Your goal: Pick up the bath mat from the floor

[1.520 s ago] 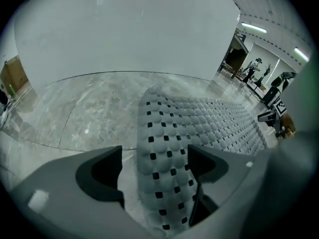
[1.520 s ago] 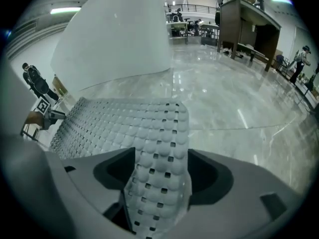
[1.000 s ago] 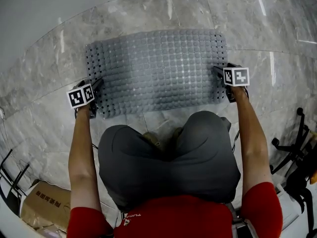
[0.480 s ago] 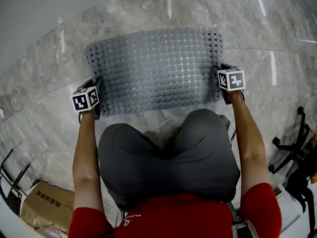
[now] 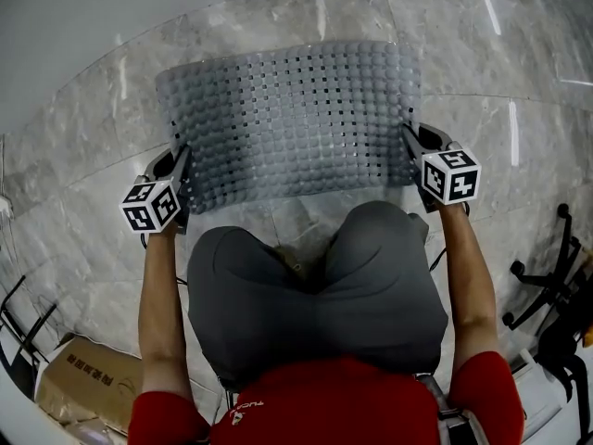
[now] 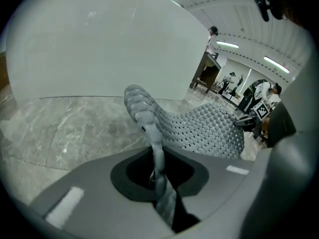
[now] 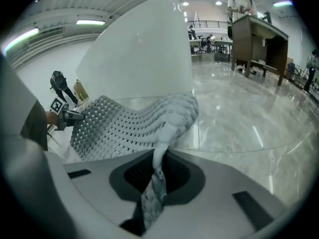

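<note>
One mat (image 5: 287, 119) in two closing grippers (image 5: 182, 167) (image 5: 410, 143), one box (image 5: 79, 383)

Grey veined marble floor tiles (image 5: 519, 72), glossy, with streaks of reflected light. Plain white curved wall (image 5: 56, 26) at top left of the head view. Brown cardboard box (image 5: 79, 383) on the floor, lower left. Black wheeled chair base (image 5: 537, 279) near the right edge. Right gripper view: brown wooden desk (image 7: 256, 41), person (image 7: 238, 1) standing behind it.
</note>
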Available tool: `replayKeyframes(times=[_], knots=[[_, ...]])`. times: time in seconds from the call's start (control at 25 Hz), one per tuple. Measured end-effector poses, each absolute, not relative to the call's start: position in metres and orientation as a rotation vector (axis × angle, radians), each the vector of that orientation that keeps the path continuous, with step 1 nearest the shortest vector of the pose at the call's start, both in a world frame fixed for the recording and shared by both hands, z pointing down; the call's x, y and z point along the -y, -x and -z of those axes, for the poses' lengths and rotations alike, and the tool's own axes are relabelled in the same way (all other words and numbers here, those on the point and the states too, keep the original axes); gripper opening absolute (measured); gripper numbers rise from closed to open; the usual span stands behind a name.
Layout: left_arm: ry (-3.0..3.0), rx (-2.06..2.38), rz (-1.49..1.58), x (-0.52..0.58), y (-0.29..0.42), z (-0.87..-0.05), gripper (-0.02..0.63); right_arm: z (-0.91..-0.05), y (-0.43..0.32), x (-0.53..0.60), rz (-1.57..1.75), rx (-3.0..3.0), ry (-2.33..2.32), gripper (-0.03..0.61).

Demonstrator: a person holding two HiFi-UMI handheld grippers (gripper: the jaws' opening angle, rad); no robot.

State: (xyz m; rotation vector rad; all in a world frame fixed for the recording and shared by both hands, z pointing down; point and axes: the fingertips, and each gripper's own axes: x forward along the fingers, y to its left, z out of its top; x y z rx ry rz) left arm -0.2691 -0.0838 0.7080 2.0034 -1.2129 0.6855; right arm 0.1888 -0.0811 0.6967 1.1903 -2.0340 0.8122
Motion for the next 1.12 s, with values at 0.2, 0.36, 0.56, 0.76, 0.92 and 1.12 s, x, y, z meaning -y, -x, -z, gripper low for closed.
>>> replayKeyframes(times=[0.2, 0.36, 0.56, 0.76, 0.92, 1.12], knots=[[-2.098, 1.278, -0.572, 0.093, 0.262, -0.654, 0.049, -0.641, -0.176, 0.097, -0.707, 2.145, -1.254, 0.037], [-2.149, 1.38, -0.418, 0.098, 0.266, -0.6, 0.049, -0.589, -0.177, 0.106, -0.66, 2.24, -1.364, 0.037], [-2.266, 1.511, -0.311, 0.107, 0.27, -0.519, 0.049, -0.51, -0.178, 0.116, -0.574, 2.372, -1.485, 0.035], [-2.371, 1.582, -0.285, 0.112, 0.266, -0.435, 0.049, -0.424, -0.174, 0.121, -0.447, 2.471, -1.533, 0.034], [-2.424, 1.614, -0.267, 0.117, 0.252, -0.401, 0.049, -0.391, -0.181, 0.125, -0.388, 2.503, -1.556, 0.034], [-2.422, 1.598, -0.255, 0.115, 0.237, -0.389, 0.049, -0.38, -0.192, 0.123, -0.41, 2.494, -1.588, 0.034]])
